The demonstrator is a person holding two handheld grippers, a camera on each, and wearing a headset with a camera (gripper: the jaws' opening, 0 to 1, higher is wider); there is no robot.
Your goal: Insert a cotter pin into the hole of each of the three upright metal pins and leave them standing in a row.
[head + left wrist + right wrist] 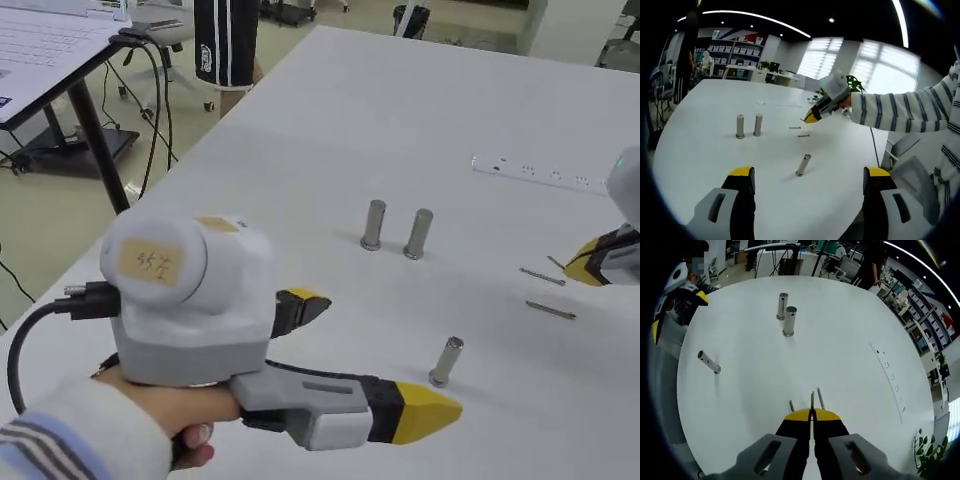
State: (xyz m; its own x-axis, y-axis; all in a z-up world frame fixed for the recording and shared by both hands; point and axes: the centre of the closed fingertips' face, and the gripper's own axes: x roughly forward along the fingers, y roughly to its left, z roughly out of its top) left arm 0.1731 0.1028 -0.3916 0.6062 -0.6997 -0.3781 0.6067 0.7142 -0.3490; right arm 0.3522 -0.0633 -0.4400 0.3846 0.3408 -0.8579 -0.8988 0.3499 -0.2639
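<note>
Left gripper point(388, 354) hovering over white table point(300, 140) near front edge, jaws gaping wide; lone metal pin point(446, 361) standing just past its tips. Right gripper point(812, 412) pinching cotter pin point(812, 399), spare cotter pins point(551, 311) lying alongside. Two metal pins point(373, 225) standing mid-table; power strip point(540, 175) lying toward far edge.

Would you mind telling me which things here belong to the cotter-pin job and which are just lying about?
Part of the job:
- three metal pins
- cotter pins on the table
- left hand-held gripper and right hand-held gripper

Just lying about:
- power strip
- laptop on its stand
- cables beneath it
</note>
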